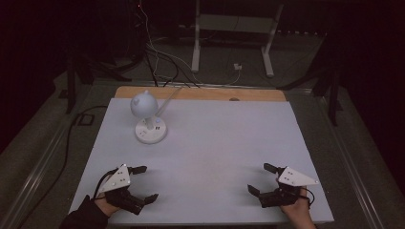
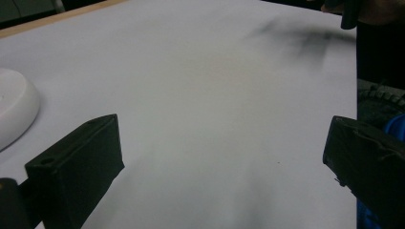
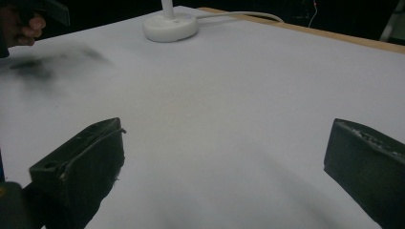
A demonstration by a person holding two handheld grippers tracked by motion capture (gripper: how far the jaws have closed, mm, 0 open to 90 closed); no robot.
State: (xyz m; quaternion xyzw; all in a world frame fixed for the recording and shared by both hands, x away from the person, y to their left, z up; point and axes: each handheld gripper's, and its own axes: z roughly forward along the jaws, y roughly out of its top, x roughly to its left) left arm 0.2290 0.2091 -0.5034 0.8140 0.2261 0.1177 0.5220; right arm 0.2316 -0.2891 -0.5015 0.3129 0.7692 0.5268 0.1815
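A white desk lamp (image 1: 144,106) with a round head stands on its round base (image 1: 151,130) at the back left of the white table (image 1: 210,138); its base also appears in the left gripper view (image 2: 14,107) and the right gripper view (image 3: 170,26). My left gripper (image 1: 148,182) rests low at the front left, jaws wide apart with nothing between them (image 2: 222,157). At the front right my right gripper (image 1: 258,178) is open too, holding nothing (image 3: 224,162).
A white cable (image 3: 243,15) runs from the lamp base off the back edge. Behind the table are a wooden strip (image 1: 200,93), floor cables and a white stand's legs (image 1: 231,43). The room around is dark.
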